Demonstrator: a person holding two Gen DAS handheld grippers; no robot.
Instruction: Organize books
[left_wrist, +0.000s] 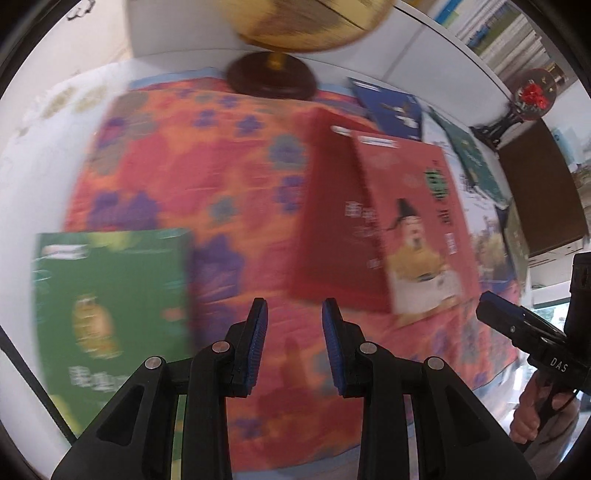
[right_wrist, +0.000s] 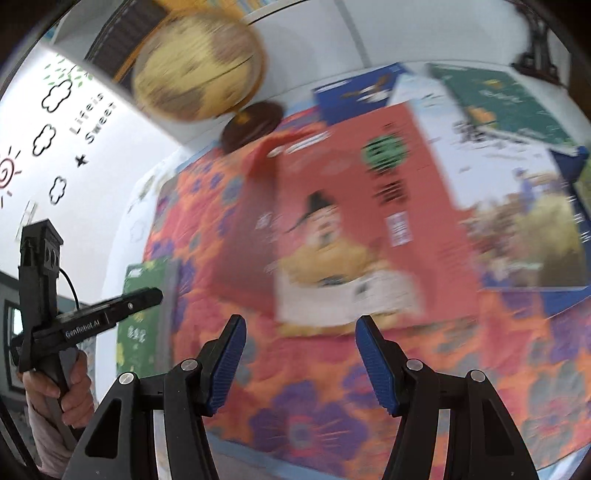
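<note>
Books lie on an orange flowered cloth (left_wrist: 207, 158) (right_wrist: 314, 387), all blurred by motion. A red book (left_wrist: 413, 229) (right_wrist: 351, 221) with a yellow-robed figure on its cover lies right of centre. A green book (left_wrist: 110, 295) (right_wrist: 147, 317) sits alone at the left. Behind and right of the red book are a blue book (left_wrist: 395, 107) (right_wrist: 362, 96), a dark green book (left_wrist: 476, 162) (right_wrist: 506, 107) and a white picture book (right_wrist: 517, 206). My left gripper (left_wrist: 294, 332) (right_wrist: 147, 297) hovers over the cloth, narrowly open with nothing between its pads. My right gripper (right_wrist: 301, 350) (left_wrist: 495, 314) is wide open and holds nothing, just short of the red book.
A golden globe (left_wrist: 306, 26) (right_wrist: 199, 66) on a dark round base (left_wrist: 271, 79) stands at the back of the cloth. A glass ornament with red flowers (left_wrist: 532, 96) and a brown box (left_wrist: 539, 184) stand at the right. A bookshelf (left_wrist: 509, 37) lies beyond. A hand (right_wrist: 74, 398) grips the left tool.
</note>
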